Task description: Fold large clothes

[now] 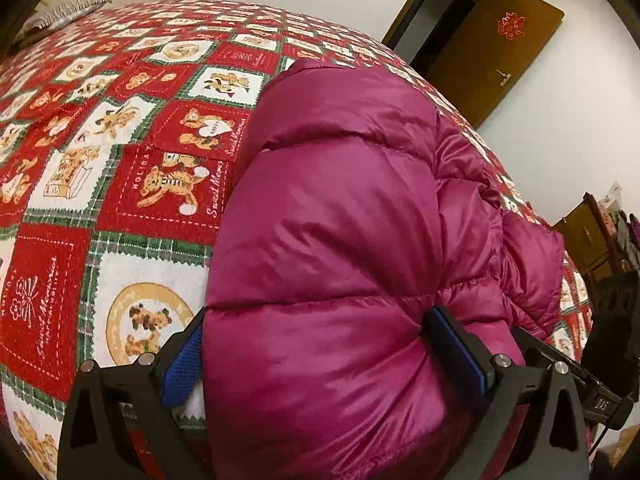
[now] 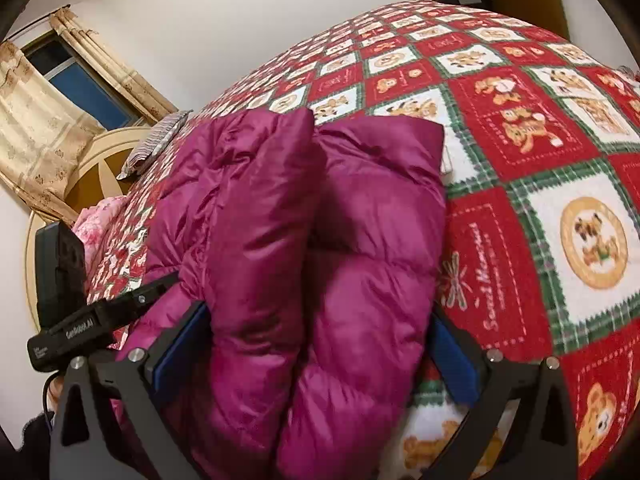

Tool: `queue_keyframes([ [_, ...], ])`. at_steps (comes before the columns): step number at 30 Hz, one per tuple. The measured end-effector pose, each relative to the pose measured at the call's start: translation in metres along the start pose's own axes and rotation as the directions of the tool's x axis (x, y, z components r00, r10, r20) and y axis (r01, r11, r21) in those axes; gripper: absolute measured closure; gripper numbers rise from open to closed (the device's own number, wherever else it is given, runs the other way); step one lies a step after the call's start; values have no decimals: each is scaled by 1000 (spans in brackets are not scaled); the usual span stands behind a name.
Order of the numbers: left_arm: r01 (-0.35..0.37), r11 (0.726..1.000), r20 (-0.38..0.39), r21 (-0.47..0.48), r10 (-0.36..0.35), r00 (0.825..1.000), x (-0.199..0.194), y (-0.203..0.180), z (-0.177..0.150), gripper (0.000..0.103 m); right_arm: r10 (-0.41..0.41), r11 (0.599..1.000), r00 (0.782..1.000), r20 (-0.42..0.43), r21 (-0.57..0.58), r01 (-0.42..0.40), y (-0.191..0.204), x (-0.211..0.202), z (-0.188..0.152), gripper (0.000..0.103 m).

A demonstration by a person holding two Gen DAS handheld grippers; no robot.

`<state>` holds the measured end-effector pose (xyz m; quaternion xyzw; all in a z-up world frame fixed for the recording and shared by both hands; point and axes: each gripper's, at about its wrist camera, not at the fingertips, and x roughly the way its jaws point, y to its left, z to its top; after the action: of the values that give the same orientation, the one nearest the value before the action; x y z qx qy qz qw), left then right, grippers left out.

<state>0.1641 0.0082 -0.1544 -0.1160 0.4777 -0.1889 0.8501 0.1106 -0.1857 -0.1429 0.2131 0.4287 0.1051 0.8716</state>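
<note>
A magenta puffer jacket (image 1: 340, 220) lies folded in a thick bundle on a bed with a red teddy-bear quilt (image 1: 120, 160). My left gripper (image 1: 320, 356) stands open and wide, and the near end of the bundle bulges up between its blue pads (image 1: 460, 352). The right gripper (image 2: 316, 352) is open just as wide around the same jacket (image 2: 320, 240), whose two padded layers rise between its fingers (image 2: 452, 356). Each view shows the other gripper's black body at its edge, beside the jacket.
The quilt (image 2: 540, 200) spreads flat beyond the jacket. A striped pillow (image 2: 156, 144) and a round headboard (image 2: 92, 160) sit at the bed's head, with pink cloth (image 2: 96, 216) near it. A curtained window (image 2: 72, 76), a brown door (image 1: 488, 52) and a wooden cabinet (image 1: 588, 236) line the walls.
</note>
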Motion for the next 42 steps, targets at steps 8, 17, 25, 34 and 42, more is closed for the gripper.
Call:
queue_keyframes([
  [8, -45, 998, 0, 35, 45, 999, 5, -4, 0, 1, -87, 991, 996, -27, -105, 84, 17, 17, 1, 0],
  [17, -66, 996, 8, 56, 65, 998, 5, -6, -2, 1, -90, 991, 996, -23, -105, 87, 23, 7, -11, 22],
  [25, -65, 997, 4, 49, 65, 998, 6, -6, -2, 2, -97, 993, 995, -13, -71, 96, 24, 11, -10, 19],
  [34, -55, 995, 17, 89, 53, 998, 0, -14, -7, 14, -99, 990, 995, -21, -101, 96, 38, 8, -13, 43],
  [42, -78, 989, 30, 130, 75, 997, -24, -31, -22, 32, -138, 980, 990, -15, -149, 134, 55, -7, -23, 60],
])
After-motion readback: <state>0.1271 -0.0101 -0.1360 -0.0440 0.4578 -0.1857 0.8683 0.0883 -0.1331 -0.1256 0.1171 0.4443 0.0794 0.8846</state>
